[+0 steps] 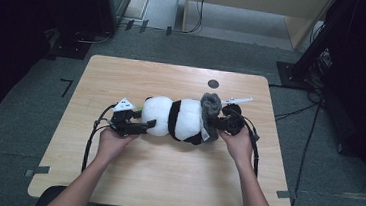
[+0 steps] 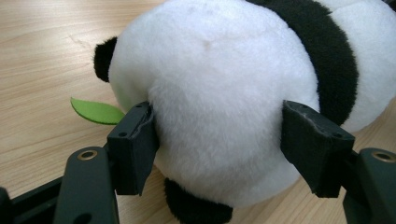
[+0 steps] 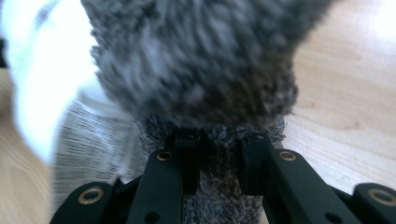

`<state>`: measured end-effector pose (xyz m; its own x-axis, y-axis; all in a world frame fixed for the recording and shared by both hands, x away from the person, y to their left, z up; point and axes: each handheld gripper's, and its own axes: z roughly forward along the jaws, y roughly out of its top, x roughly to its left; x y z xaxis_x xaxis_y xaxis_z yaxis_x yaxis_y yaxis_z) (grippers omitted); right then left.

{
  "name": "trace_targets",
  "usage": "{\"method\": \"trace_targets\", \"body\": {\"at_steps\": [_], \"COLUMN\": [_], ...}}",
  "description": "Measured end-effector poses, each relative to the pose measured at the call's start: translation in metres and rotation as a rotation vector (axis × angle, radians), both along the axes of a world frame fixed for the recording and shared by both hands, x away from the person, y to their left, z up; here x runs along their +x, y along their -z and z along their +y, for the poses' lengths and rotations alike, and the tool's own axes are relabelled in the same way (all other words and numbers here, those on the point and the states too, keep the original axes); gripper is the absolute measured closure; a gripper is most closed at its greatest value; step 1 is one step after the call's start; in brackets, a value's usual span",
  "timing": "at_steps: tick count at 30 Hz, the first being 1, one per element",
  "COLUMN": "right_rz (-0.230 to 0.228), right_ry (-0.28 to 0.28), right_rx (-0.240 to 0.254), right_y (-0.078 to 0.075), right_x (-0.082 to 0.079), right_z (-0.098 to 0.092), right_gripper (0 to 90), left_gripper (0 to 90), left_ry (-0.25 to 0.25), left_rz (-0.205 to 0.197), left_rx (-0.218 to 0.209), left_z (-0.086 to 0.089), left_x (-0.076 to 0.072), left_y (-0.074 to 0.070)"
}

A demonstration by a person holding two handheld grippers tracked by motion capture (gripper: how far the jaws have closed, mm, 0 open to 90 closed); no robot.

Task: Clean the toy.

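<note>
The black-and-white plush panda (image 1: 177,118) lies on the wooden tabletop (image 1: 164,176), its white end between the left gripper (image 2: 219,144) fingers, spread apart. The right gripper (image 3: 218,154) fingers pinch its fuzzy grey tuft (image 3: 196,60); pulling could let it slip out.

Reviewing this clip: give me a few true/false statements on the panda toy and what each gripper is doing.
1. The panda plush lies on the wooden table. True.
2. The left gripper is shut with nothing between its jaws. False: its jaws stand wide apart on either side of the panda's white rounded end.
3. The right gripper pinches the grey furry piece. True.
4. A green leaf lies on the table beside the panda. True.
5. The panda stands upright. False: it lies lengthwise between both grippers.
</note>
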<state>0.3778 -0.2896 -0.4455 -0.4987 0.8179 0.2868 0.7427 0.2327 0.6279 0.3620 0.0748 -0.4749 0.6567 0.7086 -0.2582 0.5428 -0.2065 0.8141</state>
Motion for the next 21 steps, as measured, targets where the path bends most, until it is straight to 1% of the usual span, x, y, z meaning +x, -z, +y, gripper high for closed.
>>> {"method": "trace_targets", "body": {"at_steps": [1, 5, 8, 10, 13, 15, 18, 21], "right_rz": [0.009, 0.070, 0.093, 0.099, 0.084, 0.072, 0.054, 0.025], "right_ry": [0.001, -0.002, -0.008, -0.009, -0.005, 0.010, 0.025, 0.039], "right_rx": [-0.007, -0.029, -0.043, -0.042, -0.059, -0.047, -0.036, -0.032], "right_y": [0.003, 0.016, 0.022, 0.021, 0.015, 0.012, 0.005, -0.006], "right_x": [0.001, 0.004, 0.006, 0.006, 0.005, 0.004, 0.003, -0.001], "right_z": [0.000, 0.002, 0.004, 0.002, -0.003, -0.008, -0.016, -0.020], "right_gripper": [75.4, 76.0, 75.9, 76.0, 76.0, 76.1, 76.1, 76.2], "left_gripper": [30.4, 30.4, 30.5, 30.4, 30.5, 30.6, 31.3, 32.1], "left_ry": [0.001, 0.002, 0.004, 0.006, 0.005, 0.007, 0.010, 0.011], "left_rz": [0.000, -0.001, -0.002, -0.001, -0.002, 0.001, 0.019, 0.019], "left_rx": [0.001, 0.001, -0.001, 0.000, 0.003, 0.007, 0.026, 0.029], "left_z": [0.000, 0.000, 0.001, 0.001, 0.001, 0.001, 0.000, 0.000], "left_x": [0.000, 0.000, 0.000, 0.000, 0.000, 0.000, 0.001, 0.001], "left_y": [0.000, 0.000, 0.001, 0.001, 0.000, 0.000, -0.004, -0.004]}}
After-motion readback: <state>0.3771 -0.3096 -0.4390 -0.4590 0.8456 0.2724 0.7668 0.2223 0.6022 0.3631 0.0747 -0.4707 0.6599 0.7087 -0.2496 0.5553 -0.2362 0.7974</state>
